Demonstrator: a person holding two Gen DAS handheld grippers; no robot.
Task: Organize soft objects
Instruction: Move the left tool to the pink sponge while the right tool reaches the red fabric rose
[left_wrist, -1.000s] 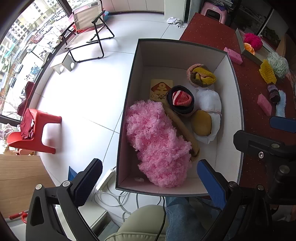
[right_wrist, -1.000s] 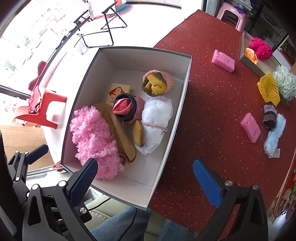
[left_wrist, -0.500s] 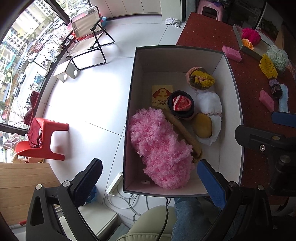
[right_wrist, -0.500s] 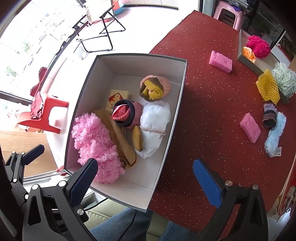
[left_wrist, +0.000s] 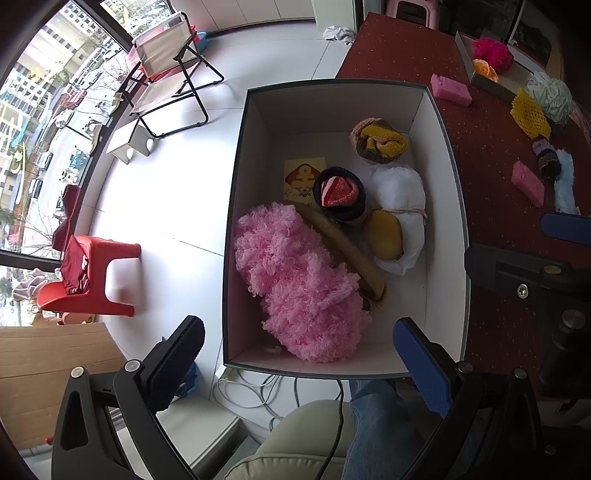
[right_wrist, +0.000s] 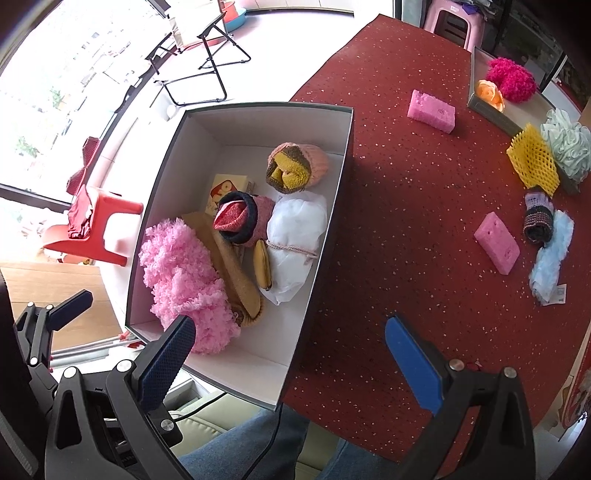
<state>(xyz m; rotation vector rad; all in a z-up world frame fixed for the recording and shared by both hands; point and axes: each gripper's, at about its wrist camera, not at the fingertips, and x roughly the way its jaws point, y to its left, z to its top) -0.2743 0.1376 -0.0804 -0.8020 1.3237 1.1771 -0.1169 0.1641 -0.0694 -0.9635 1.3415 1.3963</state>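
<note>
A white-lined box sits at the edge of the red table. Inside lie a fluffy pink item, a tan roll, a red-and-black sock ball, a yellow-brown sock ball, a white bundle and a yellow pouch. My left gripper hangs open above the box's near end. My right gripper is open over the box's near right corner, holding nothing.
Out on the table are two pink sponges, a yellow net, a pale green pouf, a dark sock roll, a blue fluffy strip and a tray with magenta and orange items. A person's knees are below.
Both grippers have risen and drawn back a little, so the box looks smaller and shifted right in the left wrist view. Both stayed open and nothing in the box moved.
</note>
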